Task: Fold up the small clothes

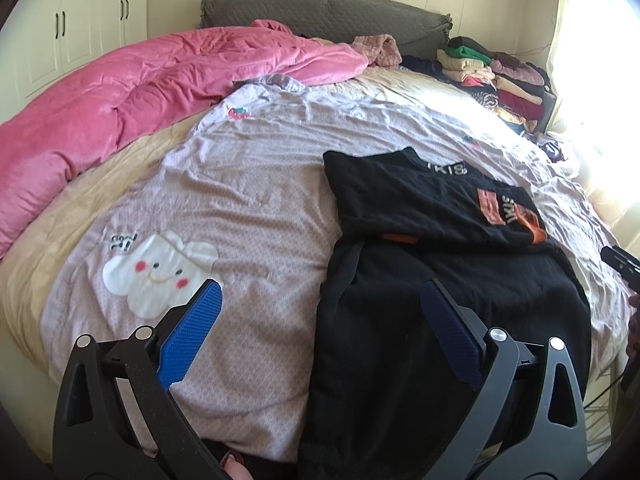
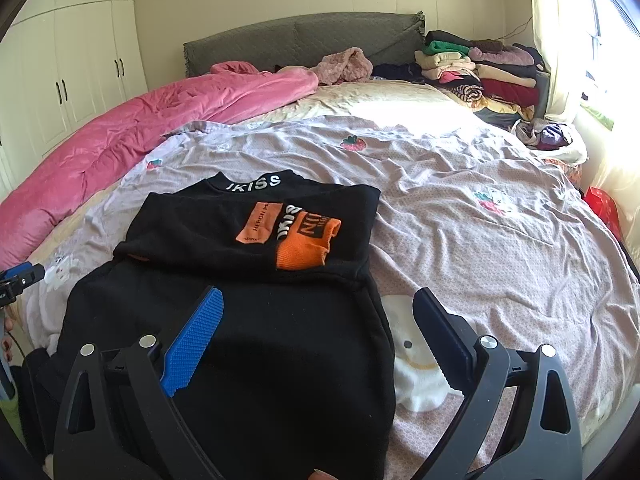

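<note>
Left wrist view: my left gripper (image 1: 322,300) fills the lower frame with its fingers spread wide apart and nothing between them; the blue-padded finger (image 1: 188,340) hangs over the sheet, the other over dark cloth. The black sweater (image 1: 424,208) lies right of centre on the lilac bedsheet (image 1: 248,184), its sleeves folded across the chest so that an orange cuff (image 1: 538,236) shows at the right edge of the garment. The lower half of the sweater runs down toward the bottom of the frame. A pink quilt (image 1: 132,96) is heaped along the upper left; a stack of folded clothes (image 1: 492,76) sits at upper right, beside the grey headboard (image 1: 320,12).

Right wrist view: my right gripper (image 2: 318,300) is likewise parted and empty (one finger over the sweater's lower half, the other over a white cartoon print on the sheet). The sweater (image 2: 248,216) lies centre-left, collar lettering toward the top of the frame, orange cuff (image 2: 306,248) near its middle. My left gripper's tip (image 2: 20,276) shows at the left edge. White wardrobe doors (image 2: 72,64) occupy the upper left.
</note>
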### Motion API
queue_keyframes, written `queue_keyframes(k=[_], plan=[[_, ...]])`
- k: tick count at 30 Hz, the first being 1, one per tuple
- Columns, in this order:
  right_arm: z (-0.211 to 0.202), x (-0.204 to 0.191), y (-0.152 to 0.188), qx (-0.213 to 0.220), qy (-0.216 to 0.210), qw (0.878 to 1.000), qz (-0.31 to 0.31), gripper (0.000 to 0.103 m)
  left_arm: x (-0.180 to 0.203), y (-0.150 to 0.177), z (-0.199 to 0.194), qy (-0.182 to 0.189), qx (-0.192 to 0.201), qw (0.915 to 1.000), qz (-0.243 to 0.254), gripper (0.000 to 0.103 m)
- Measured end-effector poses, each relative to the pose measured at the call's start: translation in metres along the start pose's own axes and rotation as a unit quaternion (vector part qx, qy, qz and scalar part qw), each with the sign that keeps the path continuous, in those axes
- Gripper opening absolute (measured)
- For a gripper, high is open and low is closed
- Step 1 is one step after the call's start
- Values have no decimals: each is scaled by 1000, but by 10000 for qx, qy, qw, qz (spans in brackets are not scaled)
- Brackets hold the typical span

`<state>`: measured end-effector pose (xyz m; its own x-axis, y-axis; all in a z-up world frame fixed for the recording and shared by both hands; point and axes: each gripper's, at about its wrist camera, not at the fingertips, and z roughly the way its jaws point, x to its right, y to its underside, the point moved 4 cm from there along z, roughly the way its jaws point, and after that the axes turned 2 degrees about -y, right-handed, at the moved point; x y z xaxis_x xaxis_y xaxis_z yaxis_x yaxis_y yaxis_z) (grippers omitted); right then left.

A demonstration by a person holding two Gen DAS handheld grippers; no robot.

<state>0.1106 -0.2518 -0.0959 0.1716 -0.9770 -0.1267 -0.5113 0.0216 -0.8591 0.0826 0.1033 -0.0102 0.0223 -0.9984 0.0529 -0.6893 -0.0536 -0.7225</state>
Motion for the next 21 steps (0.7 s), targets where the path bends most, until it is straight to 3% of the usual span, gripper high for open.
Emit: queue_keyframes(k=[11, 21], plan=[[-1, 8, 29, -289, 0, 9996, -2, 95, -15, 34, 2, -65, -351, 9993, -61, 93], [-6, 19, 43, -380, 34, 9992, 91, 95, -4, 51, 8, 277, -629, 9976, -15, 93]])
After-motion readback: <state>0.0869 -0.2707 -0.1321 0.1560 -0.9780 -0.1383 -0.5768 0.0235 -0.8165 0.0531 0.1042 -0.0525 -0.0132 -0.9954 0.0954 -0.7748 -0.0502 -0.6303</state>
